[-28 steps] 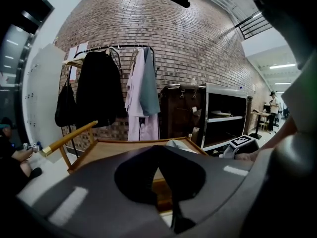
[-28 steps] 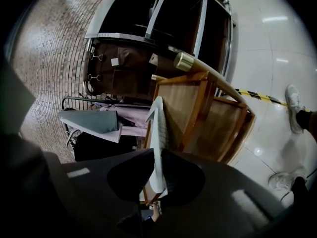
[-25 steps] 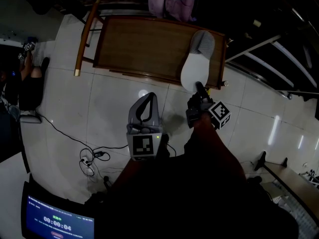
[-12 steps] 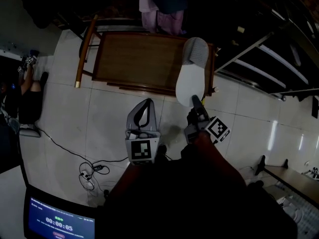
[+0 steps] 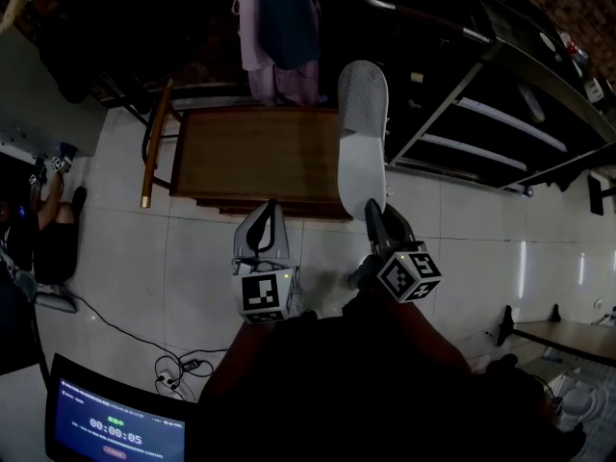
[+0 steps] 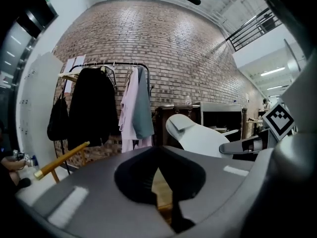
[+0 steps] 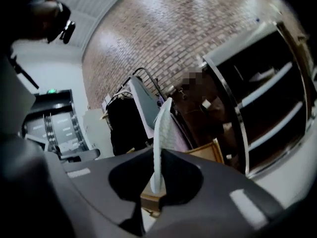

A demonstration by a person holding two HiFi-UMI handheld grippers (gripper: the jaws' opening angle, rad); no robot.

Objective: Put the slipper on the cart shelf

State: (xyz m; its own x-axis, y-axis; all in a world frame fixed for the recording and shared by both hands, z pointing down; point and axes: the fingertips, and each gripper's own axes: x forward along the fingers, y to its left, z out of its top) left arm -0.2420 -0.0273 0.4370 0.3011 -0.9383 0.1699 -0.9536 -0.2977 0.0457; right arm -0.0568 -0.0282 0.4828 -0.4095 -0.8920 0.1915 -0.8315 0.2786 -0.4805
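A white slipper with a grey ribbed sole (image 5: 361, 142) hangs in the air, heel end toward me, with my right gripper (image 5: 373, 210) shut on its near end. It hovers over the right end of the low wooden cart (image 5: 241, 157). In the right gripper view the slipper (image 7: 161, 133) stands edge-on, pinched between the jaws of the right gripper (image 7: 159, 152). My left gripper (image 5: 269, 208) is shut with nothing in it, just in front of the cart's near edge. The left gripper view shows its shut tips (image 6: 156, 150), the slipper (image 6: 198, 135) and the right gripper (image 6: 247, 145).
A black metal rack with shelves (image 5: 481, 114) stands to the right of the cart. Clothes (image 5: 274, 37) hang on a rail behind it. The cart's wooden handle (image 5: 157, 138) is on its left side. Cables (image 5: 183, 369) lie on the tiled floor, and a screen (image 5: 111, 426) is at bottom left.
The right gripper has carried the slipper up and forward, from lying at the cart's right end to hanging above it. The left gripper has moved toward the cart's edge.
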